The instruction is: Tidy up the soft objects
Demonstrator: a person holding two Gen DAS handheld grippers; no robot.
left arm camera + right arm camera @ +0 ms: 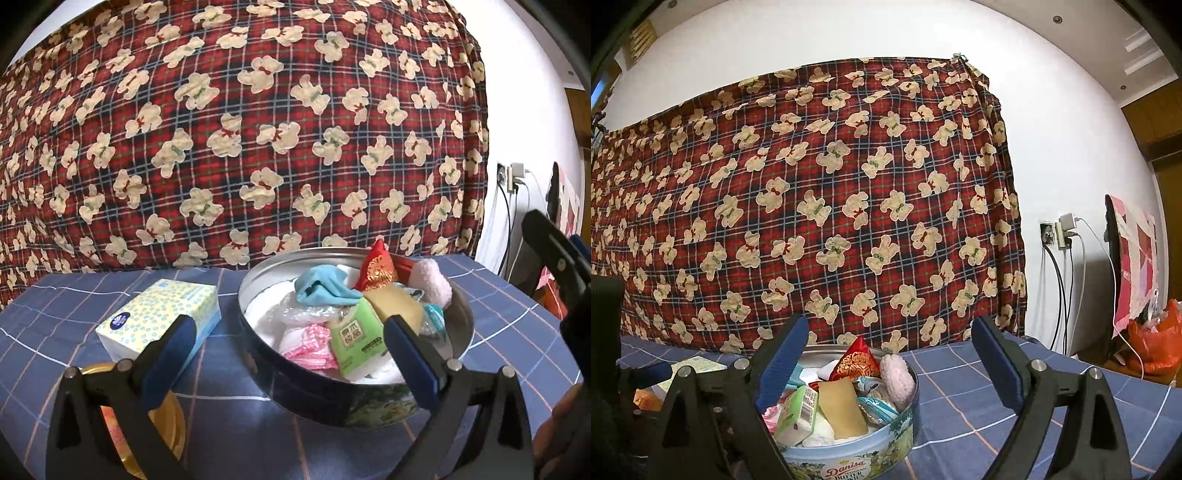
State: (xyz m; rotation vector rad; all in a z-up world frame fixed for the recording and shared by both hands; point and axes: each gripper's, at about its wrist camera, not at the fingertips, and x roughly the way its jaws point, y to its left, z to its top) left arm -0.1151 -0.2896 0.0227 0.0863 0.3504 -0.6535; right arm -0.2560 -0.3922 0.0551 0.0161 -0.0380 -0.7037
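In the left wrist view, the left gripper (288, 339) hangs with its jaws spread wide and nothing between them, its blue-padded fingers (171, 354) framing the near rim of a round metal biscuit tin (321, 395) that sits on the surface, which is covered by a blue checked cloth (498, 317). The tin holds a heap of soft things: a light blue folded cloth (321, 288), a red and gold embroidered pouch (376, 269), a fluffy pale pink roll (437, 282) leaning on the far right rim, a green tissue packet (356, 338), a tan flat pad (400, 306) and a pink and white crumpled fabric (310, 345). Left of the tin, apart from it, lies a yellow-patterned tissue box (159, 317), and a gold round lid (162, 424) lies near it at lower left. In the right wrist view, the right gripper (886, 363) has its jaws released and wide, nothing gripped, above and just behind the same tin (849, 454), with the pouch (855, 362), pink roll (897, 376), tan pad (842, 410) and green packet (798, 410) visible inside. A red plaid bear-print blanket (820, 206) hangs behind.
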